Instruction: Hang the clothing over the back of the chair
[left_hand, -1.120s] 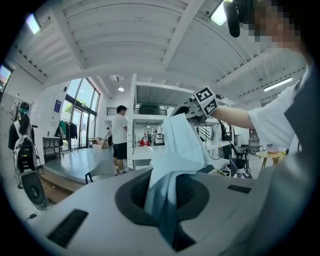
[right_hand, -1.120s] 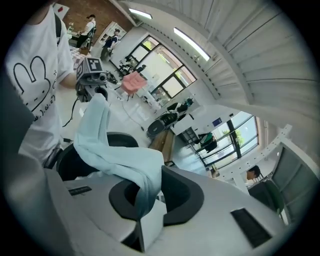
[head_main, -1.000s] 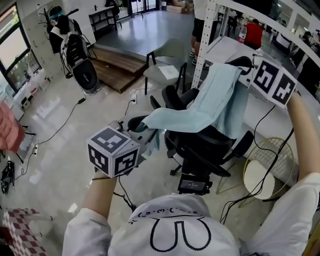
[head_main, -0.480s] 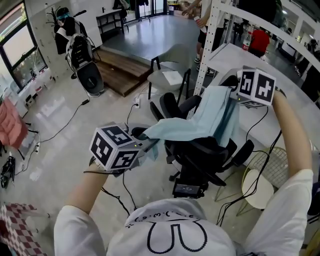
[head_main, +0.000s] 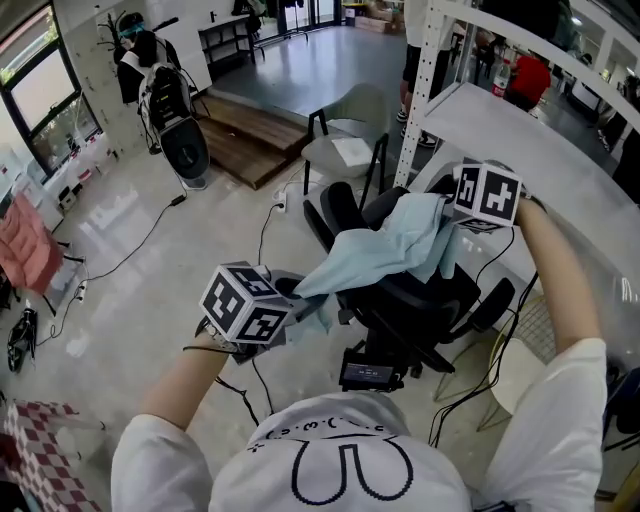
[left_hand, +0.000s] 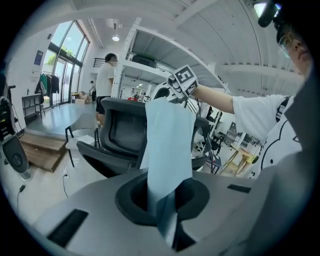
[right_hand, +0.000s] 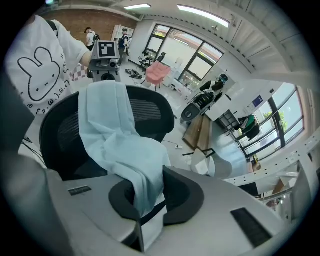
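Note:
A pale blue garment (head_main: 385, 250) lies draped over the back of a black office chair (head_main: 420, 300). My left gripper (head_main: 300, 305) is shut on one end of the cloth (left_hand: 167, 150) on the seat side, low at the left. My right gripper (head_main: 452, 232) is shut on the other end (right_hand: 132, 165) behind the chair's backrest (right_hand: 150, 117). In the left gripper view the cloth rises from the jaws over the chair back (left_hand: 127, 132) toward the right gripper's marker cube (left_hand: 182, 80). The jaw tips are hidden by fabric in every view.
A white table (head_main: 540, 150) with a shelf post (head_main: 420, 70) stands just behind the chair. A white chair (head_main: 345, 140) and a low wooden platform (head_main: 250, 135) lie farther back. A round wire stool (head_main: 520, 350) is at the right. Cables (head_main: 150, 235) run over the floor.
Both grippers have come down with the garment. The cloth, earlier stretched above the chair, now rests bunched over the backrest. The right gripper has dropped behind the chair back.

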